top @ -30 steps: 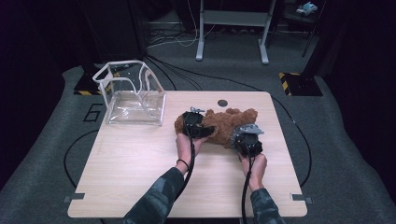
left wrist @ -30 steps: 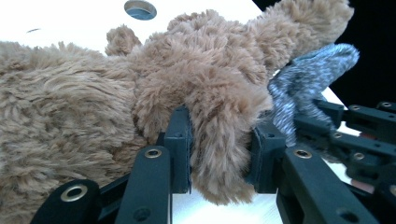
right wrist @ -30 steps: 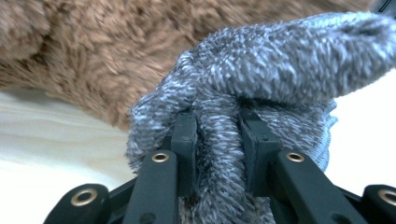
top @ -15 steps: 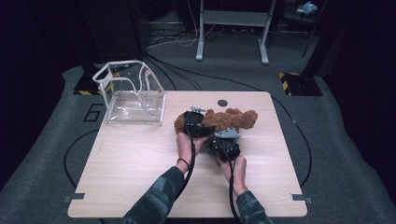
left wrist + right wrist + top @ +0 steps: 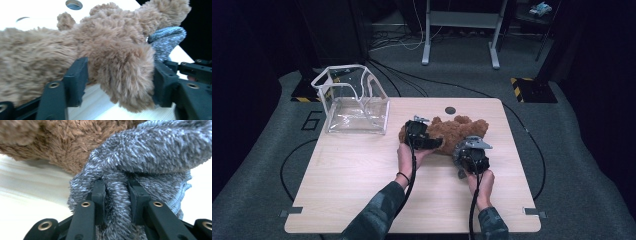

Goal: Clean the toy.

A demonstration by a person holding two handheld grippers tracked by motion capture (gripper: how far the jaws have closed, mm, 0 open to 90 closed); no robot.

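A brown teddy bear [image 5: 457,127] lies on the wooden table [image 5: 362,175]. My left gripper [image 5: 434,142] reaches in from its left side. In the left gripper view one furry limb [image 5: 125,75] sits between the jaws of the left gripper [image 5: 120,82]. Those jaws have just been opening, and a gap shows beside the left pad. A grey fuzzy sock [image 5: 150,152] hangs by the bear, and my right gripper [image 5: 116,192] is shut on a fold of it. The sock [image 5: 166,40] also shows behind the limb. My right gripper [image 5: 468,147] is at the bear's near right.
A clear plastic bag with white handles [image 5: 354,107] stands open at the table's back left. A small round hole [image 5: 450,110] lies in the tabletop just beyond the bear. Cables trail from both grippers along the forearms. Bare wood stretches across the near half.
My right gripper slid left toward the left gripper half a second ago and has come back right. The left hand and the bear have stayed in place.
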